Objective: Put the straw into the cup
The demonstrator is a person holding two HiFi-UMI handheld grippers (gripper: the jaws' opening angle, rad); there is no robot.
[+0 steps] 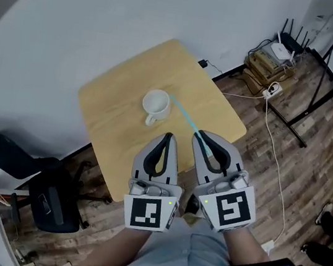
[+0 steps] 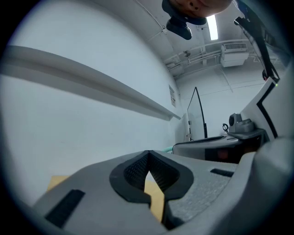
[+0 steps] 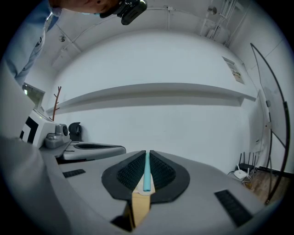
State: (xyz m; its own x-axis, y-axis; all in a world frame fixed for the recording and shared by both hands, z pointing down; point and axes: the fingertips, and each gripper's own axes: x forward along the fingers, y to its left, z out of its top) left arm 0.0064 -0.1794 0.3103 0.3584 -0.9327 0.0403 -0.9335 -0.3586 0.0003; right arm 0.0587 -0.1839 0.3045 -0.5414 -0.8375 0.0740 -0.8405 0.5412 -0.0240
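Between the right gripper's (image 1: 198, 135) closed jaws, the straw (image 1: 184, 116) points at the cup (image 1: 156, 104).

straw (image 1: 184, 115) partly hidden inside right tool (image 1: 200, 136)

Item: one small table (image 1: 118, 104), with contents.

Top of pale yellow wood, roughly square with rounded corners, seen cornerwise from above; stood on a floor (image 1: 284, 179) of dark wooden planks, its far and left sides toward a white wall. One white cup (image 1: 156, 103) stood upright on it, a little far of the middle, mouth open upward, handle turned toward the near edge. Nothing else lay directly on the top; the wood around the cup, out to all four edges, was bare.
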